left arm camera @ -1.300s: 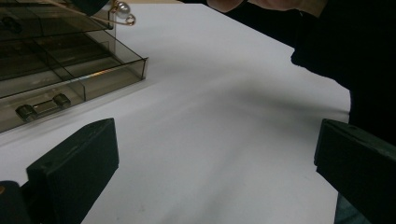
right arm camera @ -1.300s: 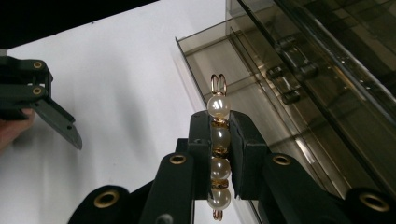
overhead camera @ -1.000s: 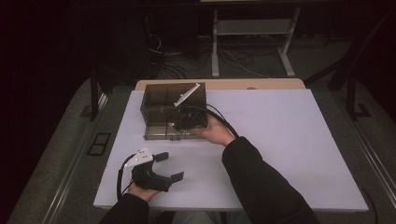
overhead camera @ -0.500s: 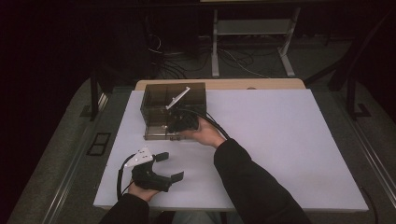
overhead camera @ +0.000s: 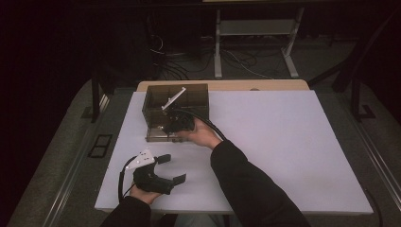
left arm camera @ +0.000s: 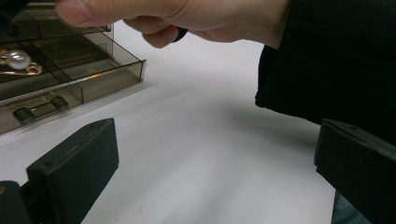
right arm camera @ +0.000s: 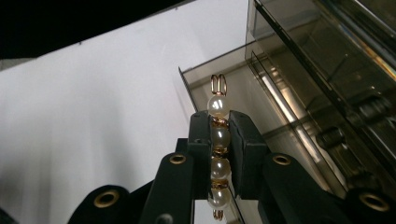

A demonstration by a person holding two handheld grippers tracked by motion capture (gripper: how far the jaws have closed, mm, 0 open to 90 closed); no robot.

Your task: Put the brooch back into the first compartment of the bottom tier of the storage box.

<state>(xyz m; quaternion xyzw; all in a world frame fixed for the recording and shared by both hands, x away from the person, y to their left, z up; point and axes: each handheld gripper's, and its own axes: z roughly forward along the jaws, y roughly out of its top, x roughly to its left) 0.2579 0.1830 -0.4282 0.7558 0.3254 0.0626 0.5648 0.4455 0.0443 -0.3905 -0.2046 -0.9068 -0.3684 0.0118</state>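
While pinched on pearl clip (right arm camera: pixel 218 154), right gripper (right arm camera: pixel 218 140) hovers at organizer box (overhead camera: pixel 176 112), centre-left | release pending | left gripper (overhead camera: pixel 165 169) spread, idle.

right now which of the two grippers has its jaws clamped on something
The right gripper, over the smoky clear box: its jaws pinch a pearl hair clip. The left gripper rests on the white table, jaws wide apart.

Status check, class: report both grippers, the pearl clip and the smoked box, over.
Right gripper shut on pearl clip, at the smoked box. Left gripper open, resting on the table. Nothing in the way.
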